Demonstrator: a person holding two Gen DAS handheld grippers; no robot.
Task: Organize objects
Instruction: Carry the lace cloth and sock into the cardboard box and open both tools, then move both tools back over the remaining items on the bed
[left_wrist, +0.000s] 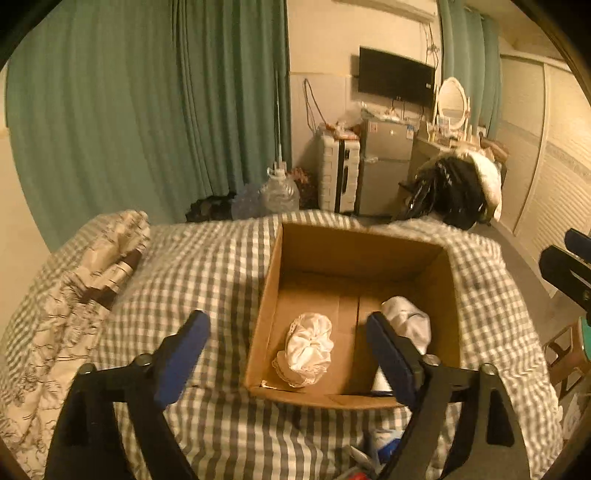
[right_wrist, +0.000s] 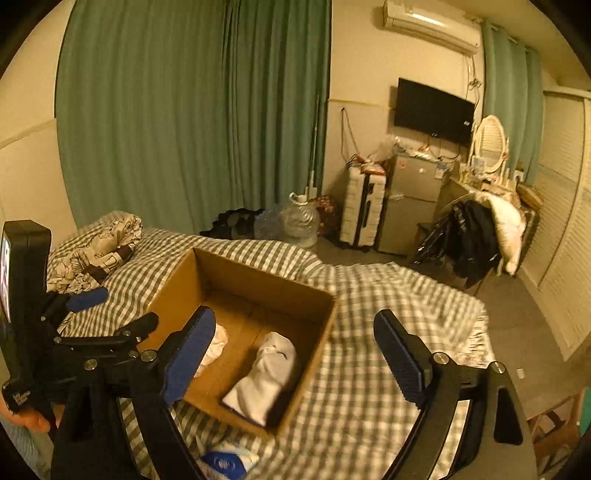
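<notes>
Nearest, a blue-and-white packet (right_wrist: 225, 461) lies on the grey checked bed (right_wrist: 369, 350), just below both wide-open, empty tools: left tool (left_wrist: 288, 350), right tool (right_wrist: 295, 354). Beyond, the brown cardboard box (left_wrist: 273, 295) holds a white satin bundle (left_wrist: 308, 347) and a white rolled cloth (right_wrist: 264, 373).

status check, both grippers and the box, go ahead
Left gripper open, empty. Right gripper open, empty. Cardboard box on the checked bedspread holds a frilly white bundle and a folded white cloth. Nothing blocking the box.

Both wrist views angled down, close over shared cardboard box (left_wrist: 354, 251)
</notes>
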